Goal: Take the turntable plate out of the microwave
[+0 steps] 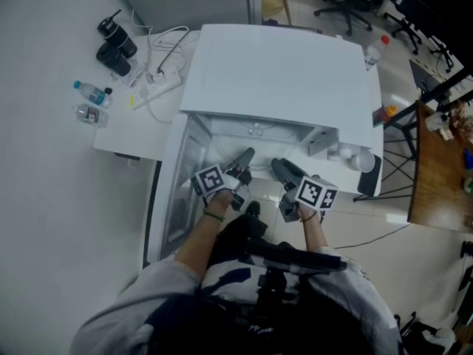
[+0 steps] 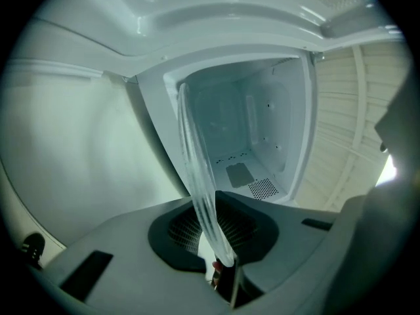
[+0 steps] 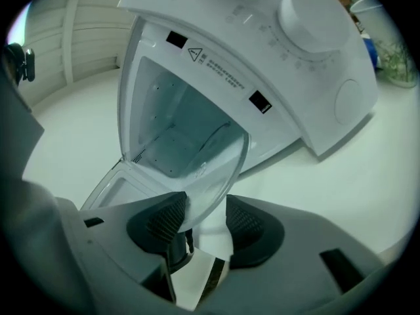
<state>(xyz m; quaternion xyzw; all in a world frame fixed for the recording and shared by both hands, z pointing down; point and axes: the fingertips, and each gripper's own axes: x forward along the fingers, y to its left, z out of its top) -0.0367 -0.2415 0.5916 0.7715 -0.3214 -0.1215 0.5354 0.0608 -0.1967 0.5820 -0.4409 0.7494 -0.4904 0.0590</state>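
Reaching toward the open microwave (image 1: pixel 281 72) from the front, both grippers, one in each hand. White unit on a white table (image 1: pixel 44 65), door (image 1: pixel 174 191) swung wide to the left of the head view.

Left gripper (image 2: pixel 213 225): jaws closed down on the rim of the plate (image 2: pixel 197 169). Pads pinch the clear glass from both sides. In the left gripper view the plate shows edge-on, a thin ribbed band running from the pads up across the cavity (image 2: pixel 249 136). Cavity walls white, a vent grid and a grey patch low on the far wall.

Right gripper (image 3: pixel 207 218): jaws spread. The opposite rim of the plate sits between the pads; the glass lies against or just beside the left pad in that view, and the other pad stands clear of it. No pinch on this side. Above, the control panel with a round dial (image 3: pixel 308 15).

Plate position: at the mouth of the cavity, between the two grippers, tilted. Whether it is fully clear of the opening I cannot tell. The glass itself is too faint to pick out in the head view.

Elsewhere on the table: two small bottles (image 1: pixel 92 102) lying at far left, a black flask (image 1: pixel 117 38), a power strip (image 1: pixel 159 86) with looped cable, a white cup (image 1: pixel 363 161) right of the microwave
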